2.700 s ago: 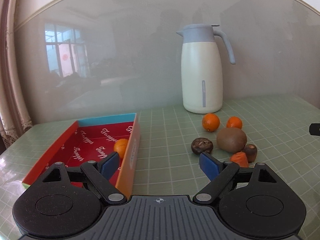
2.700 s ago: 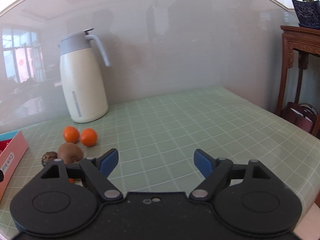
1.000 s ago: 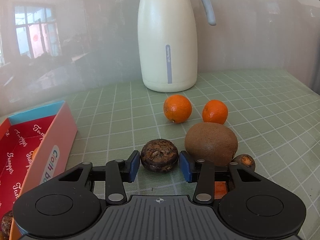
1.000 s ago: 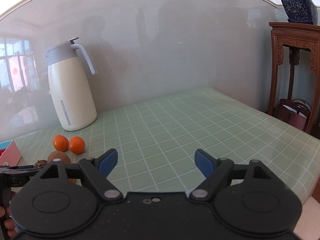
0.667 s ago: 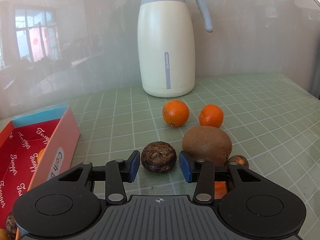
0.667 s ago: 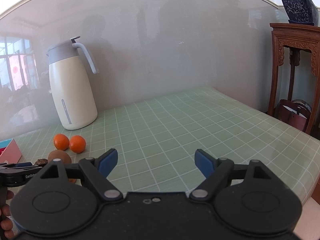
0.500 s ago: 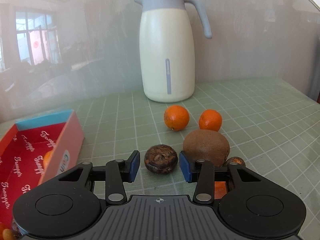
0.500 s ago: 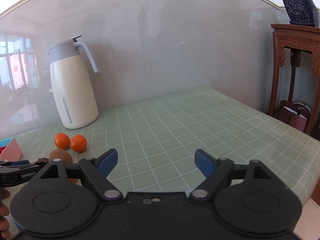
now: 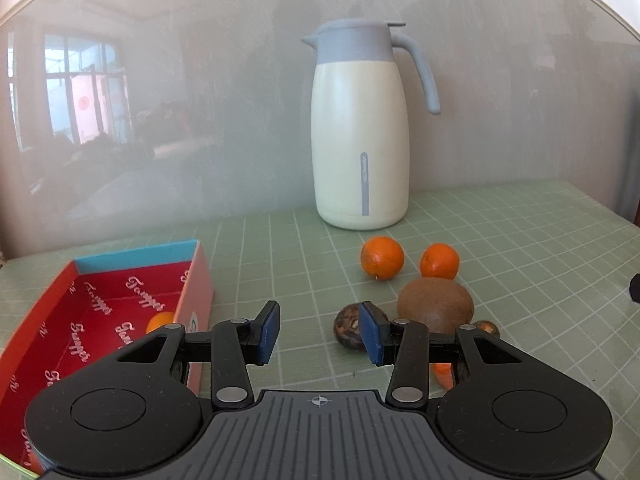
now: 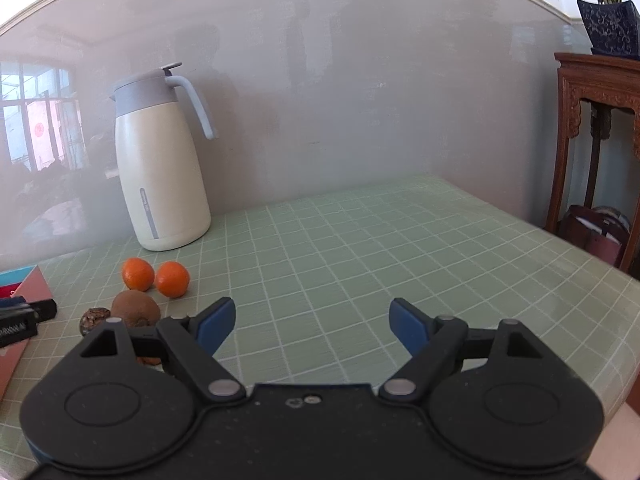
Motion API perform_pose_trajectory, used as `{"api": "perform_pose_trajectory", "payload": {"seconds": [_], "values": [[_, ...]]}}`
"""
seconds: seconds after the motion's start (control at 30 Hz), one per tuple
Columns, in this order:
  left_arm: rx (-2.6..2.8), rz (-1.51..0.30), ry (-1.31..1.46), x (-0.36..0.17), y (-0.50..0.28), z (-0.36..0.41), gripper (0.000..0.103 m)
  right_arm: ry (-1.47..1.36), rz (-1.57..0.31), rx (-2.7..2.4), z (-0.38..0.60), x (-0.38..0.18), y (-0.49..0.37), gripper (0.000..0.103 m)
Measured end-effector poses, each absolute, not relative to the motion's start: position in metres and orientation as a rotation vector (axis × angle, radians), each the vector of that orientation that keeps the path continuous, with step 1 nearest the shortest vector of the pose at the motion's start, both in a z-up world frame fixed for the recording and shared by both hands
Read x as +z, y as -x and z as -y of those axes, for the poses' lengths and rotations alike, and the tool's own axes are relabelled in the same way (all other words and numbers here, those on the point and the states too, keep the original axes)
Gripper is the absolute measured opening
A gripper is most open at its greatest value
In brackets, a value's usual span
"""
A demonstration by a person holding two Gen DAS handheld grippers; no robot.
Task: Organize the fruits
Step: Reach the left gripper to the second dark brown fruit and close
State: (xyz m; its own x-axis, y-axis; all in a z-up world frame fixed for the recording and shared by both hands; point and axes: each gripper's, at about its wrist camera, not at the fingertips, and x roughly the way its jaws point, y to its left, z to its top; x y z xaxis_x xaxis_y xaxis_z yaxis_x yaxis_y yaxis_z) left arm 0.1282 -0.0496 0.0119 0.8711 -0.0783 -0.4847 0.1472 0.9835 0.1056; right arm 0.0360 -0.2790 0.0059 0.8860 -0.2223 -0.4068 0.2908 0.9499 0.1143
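Lying loose on the green gridded table (image 9: 520,240), near its back edge, the fruits are seen in a small cluster: two oranges (image 9: 382,258) side by side, a brown kiwi (image 9: 436,306) just in front of them, and a dark wrinkled fruit (image 9: 349,325) touching the kiwi's left side. Another small brown fruit and an orange piece are partly hidden behind the left gripper (image 9: 318,334), whose blue pads are held partly apart with nothing between them; the wrinkled fruit sits just beyond the right pad. A red open box (image 9: 120,312) at the table's left edge holds one orange fruit. A cream thermos jug (image 9: 360,132) stands against the wall. The right gripper (image 10: 312,322) is spread wide over bare table, empty.
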Motion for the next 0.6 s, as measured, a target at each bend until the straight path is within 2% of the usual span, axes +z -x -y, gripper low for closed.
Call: {"api": "perform_pose_trajectory", "payload": {"seconds": [0.27,0.6], "values": [[-0.167,-0.600,-0.137,-0.006,-0.165,0.067,0.044,-0.130,-0.389,-0.235,0.266,0.010,-0.040,0.084],[-0.176,-0.624,-0.124,-0.019,-0.181,0.080,0.043,-0.146,-0.367,-0.217,0.271,0.016,-0.038,0.084]]}}
